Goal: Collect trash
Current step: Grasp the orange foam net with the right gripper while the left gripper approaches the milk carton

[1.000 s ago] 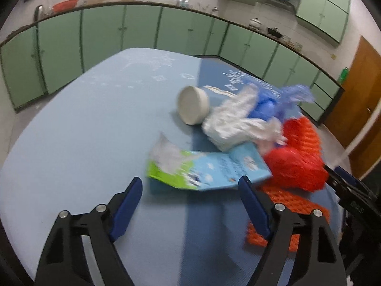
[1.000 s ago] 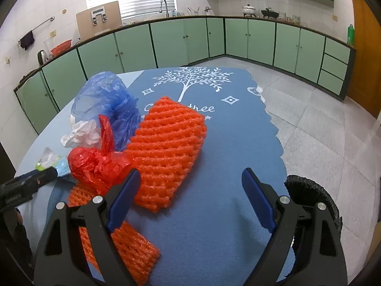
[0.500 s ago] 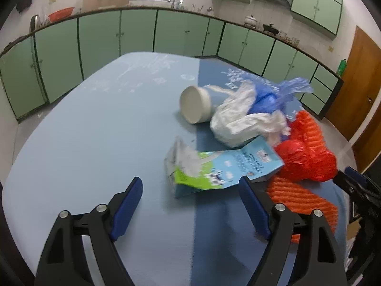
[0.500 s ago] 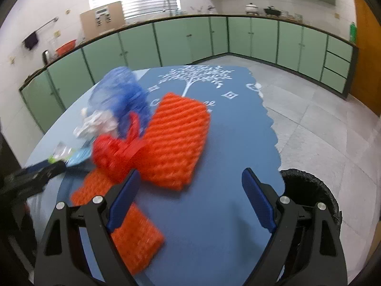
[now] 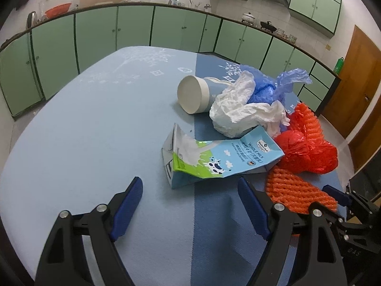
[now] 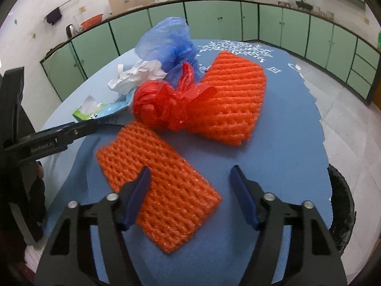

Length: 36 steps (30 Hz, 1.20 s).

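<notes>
A pile of trash lies on the blue table [image 5: 83,131]. A flattened milk carton [image 5: 219,157] lies just ahead of my open, empty left gripper [image 5: 190,190]. Behind it are a tipped paper cup [image 5: 194,94], crumpled white paper [image 5: 240,109], a blue plastic bag [image 5: 273,88] and a red plastic bag [image 5: 307,152]. In the right wrist view my open, empty right gripper [image 6: 190,178] hovers over the near orange foam net [image 6: 157,181]. A second orange foam net [image 6: 233,102], the red bag [image 6: 164,102] and the blue bag [image 6: 169,40] lie beyond.
A black trash bin [image 6: 340,209] stands on the floor at the table's right edge. Green cabinets [image 5: 95,35] line the walls. The left gripper's body [image 6: 54,140] shows at the left of the right wrist view.
The left gripper has drawn back from the milk carton and the view has steadied. The right gripper has moved left over the near orange net and its jaws have narrowed a little.
</notes>
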Tool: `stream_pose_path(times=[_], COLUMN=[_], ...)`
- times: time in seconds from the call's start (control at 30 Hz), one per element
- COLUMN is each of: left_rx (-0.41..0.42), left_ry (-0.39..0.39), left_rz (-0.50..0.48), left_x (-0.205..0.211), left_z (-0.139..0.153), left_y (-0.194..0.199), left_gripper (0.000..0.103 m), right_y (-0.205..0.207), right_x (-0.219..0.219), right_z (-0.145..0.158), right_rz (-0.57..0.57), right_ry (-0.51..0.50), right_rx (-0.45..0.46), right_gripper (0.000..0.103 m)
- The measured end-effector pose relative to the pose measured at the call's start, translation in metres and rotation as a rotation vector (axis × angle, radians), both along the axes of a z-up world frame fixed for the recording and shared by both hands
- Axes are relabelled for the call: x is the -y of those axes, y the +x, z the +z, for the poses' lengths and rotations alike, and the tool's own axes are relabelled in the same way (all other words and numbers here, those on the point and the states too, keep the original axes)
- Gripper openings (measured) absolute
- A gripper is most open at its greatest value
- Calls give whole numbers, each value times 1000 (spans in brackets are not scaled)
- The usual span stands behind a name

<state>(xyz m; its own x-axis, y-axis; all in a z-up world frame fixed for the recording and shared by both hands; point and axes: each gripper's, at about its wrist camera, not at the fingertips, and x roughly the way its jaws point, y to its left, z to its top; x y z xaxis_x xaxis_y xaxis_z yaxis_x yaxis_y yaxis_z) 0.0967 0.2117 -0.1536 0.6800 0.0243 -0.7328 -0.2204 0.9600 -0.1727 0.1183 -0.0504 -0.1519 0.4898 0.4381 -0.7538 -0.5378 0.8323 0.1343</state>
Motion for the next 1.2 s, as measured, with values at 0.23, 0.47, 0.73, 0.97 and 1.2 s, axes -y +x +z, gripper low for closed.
stream_pose_path(times=[0.23,0.47,0.73,0.97,1.2], left_rx=[6,17,14,8,-6], left_ry=[-8,-10,-123,-159,-68], left_rz=[15,6,-85,-201,-189], left_x=[-4,-10,3,30,20], left_z=[5,8,4,5,3], left_y=[3,6,5,4,13], left_gripper=[81,76,65,65,83], right_y=[-6,-6,-3,1,1], right_x=[0,12,15,23,17], right_z=[7,10,10,9,9], right_rz=[49,4,-37,-79,-87], right_ry=[-5,-7,-15,-17,-20], right_rx=[18,15,14,12,11], right_gripper=[11,11,11,11,12])
